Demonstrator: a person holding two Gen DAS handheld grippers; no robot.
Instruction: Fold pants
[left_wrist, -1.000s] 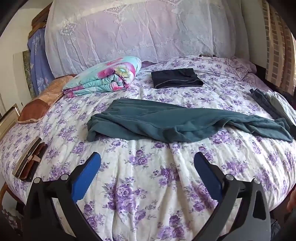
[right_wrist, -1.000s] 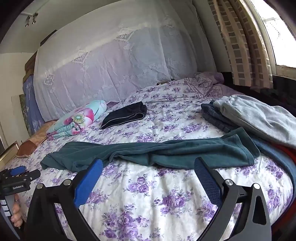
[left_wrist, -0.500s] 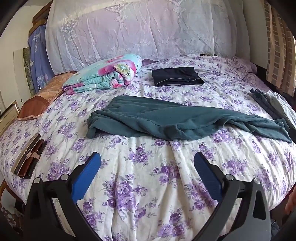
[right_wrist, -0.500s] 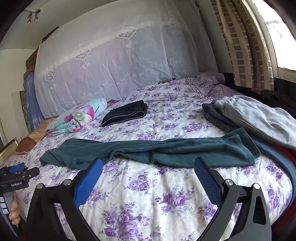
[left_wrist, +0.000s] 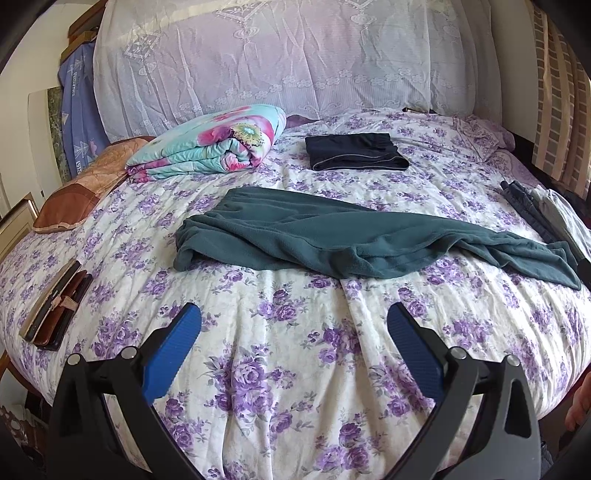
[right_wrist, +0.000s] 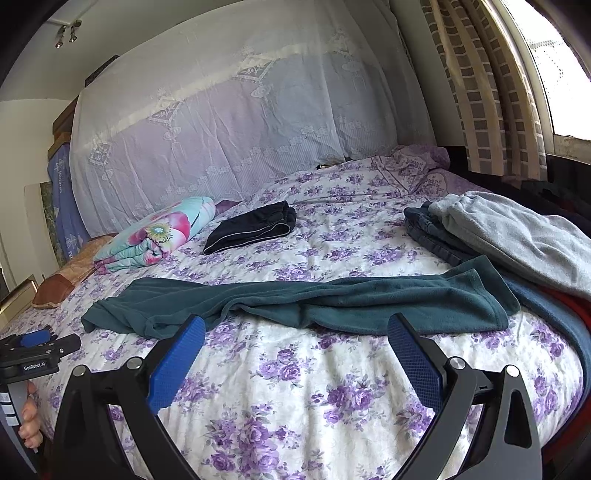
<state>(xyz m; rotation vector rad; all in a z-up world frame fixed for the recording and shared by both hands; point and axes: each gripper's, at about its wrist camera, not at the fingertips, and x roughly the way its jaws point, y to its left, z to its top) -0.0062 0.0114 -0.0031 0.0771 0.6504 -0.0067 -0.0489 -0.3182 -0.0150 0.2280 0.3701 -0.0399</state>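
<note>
Dark teal fleece pants (left_wrist: 332, 240) lie stretched left to right across the middle of the floral bed, rumpled and roughly folded lengthwise; they also show in the right wrist view (right_wrist: 314, 302). My left gripper (left_wrist: 293, 325) is open and empty, hovering over the bedspread in front of the pants' middle. My right gripper (right_wrist: 295, 339) is open and empty, just in front of the pants' near edge. The left gripper's body (right_wrist: 33, 350) shows at the left edge of the right wrist view.
A folded dark garment (left_wrist: 354, 151) lies farther back. A rolled floral quilt (left_wrist: 214, 144) and a brown cushion (left_wrist: 74, 199) sit at the back left. Grey and blue clothes (right_wrist: 498, 232) are piled on the right. Wallets (left_wrist: 55, 306) lie at the left edge.
Both grippers have drifted slightly closer to the bed and the pants; the pants have not moved and both grippers stay open.
</note>
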